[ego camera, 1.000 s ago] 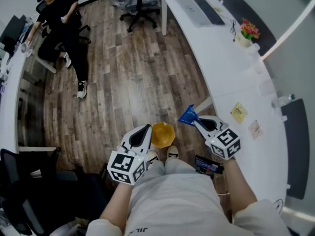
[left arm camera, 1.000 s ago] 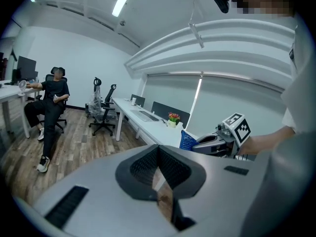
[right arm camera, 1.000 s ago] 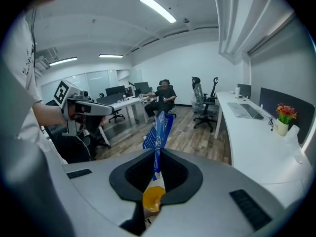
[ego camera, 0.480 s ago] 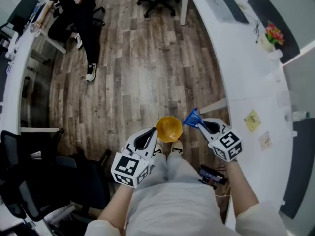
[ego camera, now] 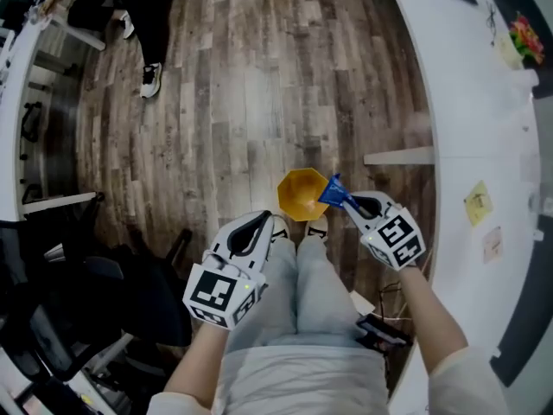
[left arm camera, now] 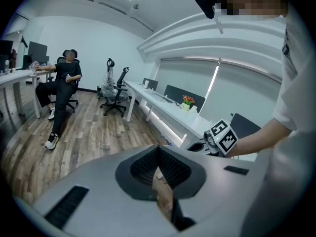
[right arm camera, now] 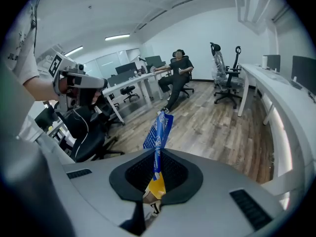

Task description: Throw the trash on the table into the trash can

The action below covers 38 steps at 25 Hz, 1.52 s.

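Head view: The left hand-held gripper (ego camera: 256, 229) hangs over the wooden floor (ego camera: 225, 102), at 8 o'clock from the orange trash can (ego camera: 300, 197). The right hand-held gripper (ego camera: 349, 202) sits at 3 o'clock from the can and grips a blue wrapper (ego camera: 332, 192), whose free end lies over the can's 3 o'clock rim. The white worktop (ego camera: 471, 102) runs along the 3 o'clock side of the frame.

Left gripper view: The left hand-held gripper (left arm camera: 159, 154) has its jaws together on a thin tan scrap (left arm camera: 163, 186); what the scrap is cannot be told. The right hand-held gripper (left arm camera: 210, 143) appears at 2 o'clock.

Right gripper view: The right hand-held gripper (right arm camera: 157, 158) is clamped on the blue wrapper (right arm camera: 159, 132), which stands upright out of the jaws, with a yellow part low between the pads. The left hand-held gripper (right arm camera: 94, 82) shows at 10 o'clock.
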Tool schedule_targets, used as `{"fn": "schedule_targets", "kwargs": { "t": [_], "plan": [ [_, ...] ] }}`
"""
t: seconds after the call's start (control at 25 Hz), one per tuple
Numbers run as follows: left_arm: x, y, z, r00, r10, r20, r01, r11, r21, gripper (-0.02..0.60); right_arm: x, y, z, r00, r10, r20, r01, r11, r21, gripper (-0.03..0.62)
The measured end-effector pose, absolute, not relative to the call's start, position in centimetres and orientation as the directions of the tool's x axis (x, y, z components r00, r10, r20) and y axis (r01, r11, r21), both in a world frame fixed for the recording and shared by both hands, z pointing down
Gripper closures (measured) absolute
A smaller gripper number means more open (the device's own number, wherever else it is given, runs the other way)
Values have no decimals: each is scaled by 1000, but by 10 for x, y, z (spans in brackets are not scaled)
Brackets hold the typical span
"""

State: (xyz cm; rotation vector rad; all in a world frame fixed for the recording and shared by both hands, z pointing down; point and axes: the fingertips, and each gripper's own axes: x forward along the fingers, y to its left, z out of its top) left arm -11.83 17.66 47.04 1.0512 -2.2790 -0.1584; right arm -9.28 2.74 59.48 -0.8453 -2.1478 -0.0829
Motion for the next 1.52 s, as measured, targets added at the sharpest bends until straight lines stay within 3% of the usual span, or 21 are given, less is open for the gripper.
{"fn": "schedule_targets", "kwargs": {
  "t": [0.68,1.28,1.32,1.4,1.52],
  "plan": [
    [-105,187,656,-443,-697,564,-563,706,429,581,-70,48,858,-297,496,816,538,793,-286,556],
    [-100,188,740,-438,-675,594,-533,727,433,581,-57,57,991,-234,457,858,527,802,-283,553],
    [-100,189,741,-439,-673,595,-529,729,434,581,-57,57,995,-229,451,862,528,802,-280,525],
    [-100,190,743,-439,-671,597,-521,732,440,581,-56,57,1000,-213,438,873,530,803,-273,360],
    [-100,191,742,-439,-671,597,-516,733,444,581,-57,54,1002,-212,414,885,539,805,-248,349]
  ]
}}
